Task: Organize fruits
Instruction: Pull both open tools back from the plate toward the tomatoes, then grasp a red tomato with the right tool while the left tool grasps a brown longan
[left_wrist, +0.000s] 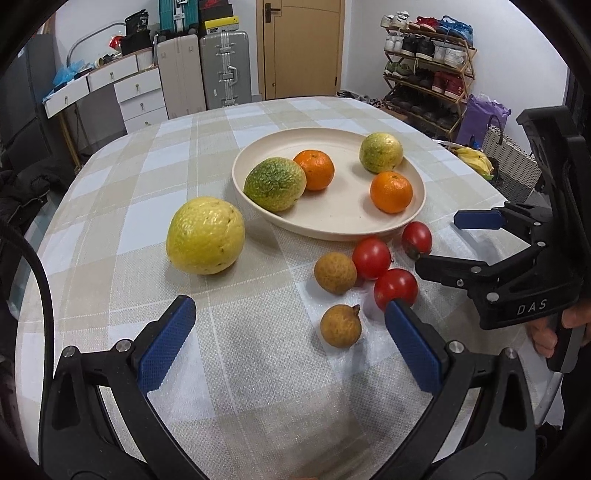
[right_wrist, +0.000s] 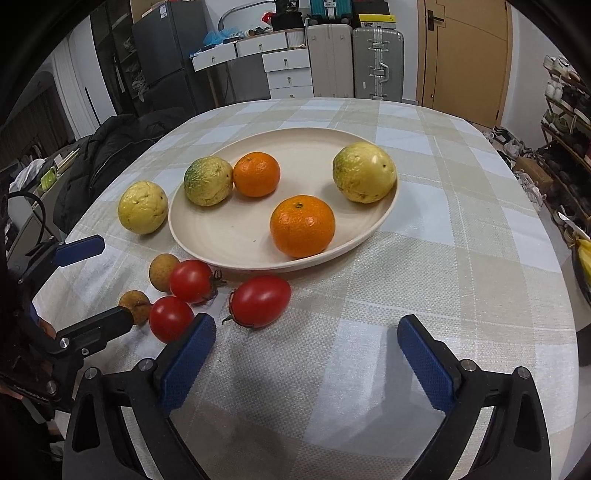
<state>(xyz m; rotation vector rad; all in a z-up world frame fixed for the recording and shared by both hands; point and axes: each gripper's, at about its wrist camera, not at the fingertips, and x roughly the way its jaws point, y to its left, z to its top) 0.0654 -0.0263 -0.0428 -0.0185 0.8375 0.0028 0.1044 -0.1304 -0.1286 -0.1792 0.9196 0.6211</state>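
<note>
A cream plate (right_wrist: 384, 210) on the bench holds two oranges (right_wrist: 302, 226) (right_wrist: 256, 174) and two green-yellow wrinkled fruits (right_wrist: 208, 181) (right_wrist: 364, 172), one at the far right rim, one touching the farther orange. A larger yellow fruit (right_wrist: 143, 207) lies on the cloth just beside the plate's left edge. Three red tomatoes (right_wrist: 260, 301) (right_wrist: 191, 281) (right_wrist: 170, 318) and two small brown longans (right_wrist: 160, 271) (right_wrist: 135, 301) cluster in front of the plate.

Two low fisheye views look forward across the checked-cloth counter (left_wrist: 147, 177), close to the fruit. Left-wrist view sits left, right-wrist view right; both share the round cream plate (left_wrist: 332, 229) (right_wrist: 207, 236) and the room's far wall.
</note>
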